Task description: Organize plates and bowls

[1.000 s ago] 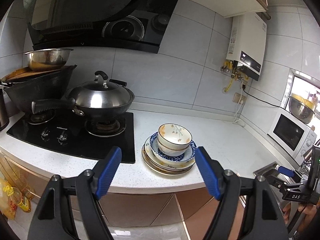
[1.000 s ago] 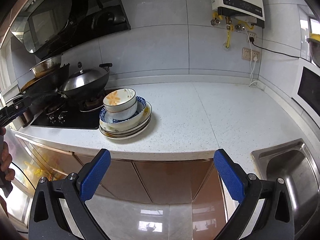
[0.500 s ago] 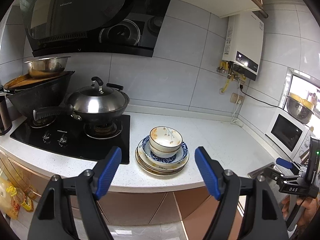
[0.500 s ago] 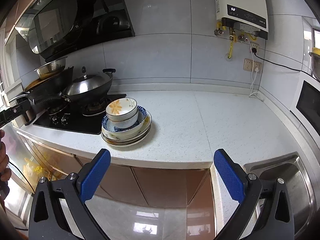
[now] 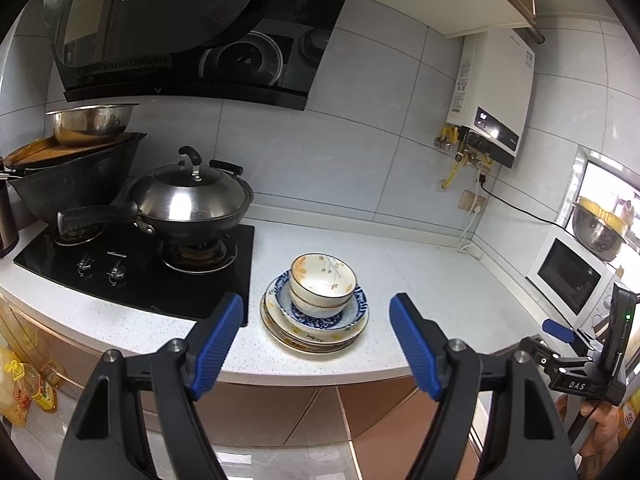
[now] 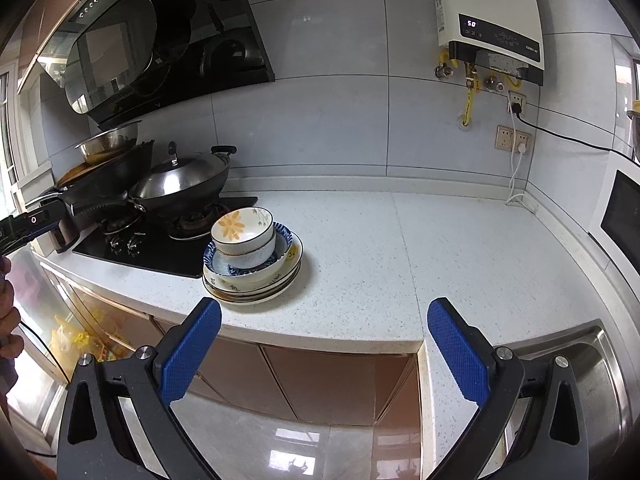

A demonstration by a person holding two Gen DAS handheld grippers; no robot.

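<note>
A stack of dishes stands on the white countertop (image 5: 420, 280) beside the hob. Two floral bowls (image 5: 322, 280) nest on top, over a blue-patterned dish (image 5: 356, 308) and several cream plates (image 5: 312, 338). The right wrist view shows the same bowls (image 6: 243, 232) and plates (image 6: 256, 284) left of centre. My left gripper (image 5: 316, 316) hangs open in front of the counter edge, short of the stack, nothing between its blue pads. My right gripper (image 6: 324, 318) is open too, off the counter's front edge, to the right of the stack and clear of it.
A black gas hob (image 5: 132, 268) left of the stack carries a lidded wok (image 5: 188, 200) whose handle points left. A steel sink (image 6: 592, 380) lies at the right, a microwave (image 5: 572, 280) beyond it. A water heater (image 6: 488, 16) and cables hang on the tiled wall.
Both views have risen and pulled back slightly, so the dish stack sits lower and smaller in frame. Both grippers stay open; the dishes have not moved.
</note>
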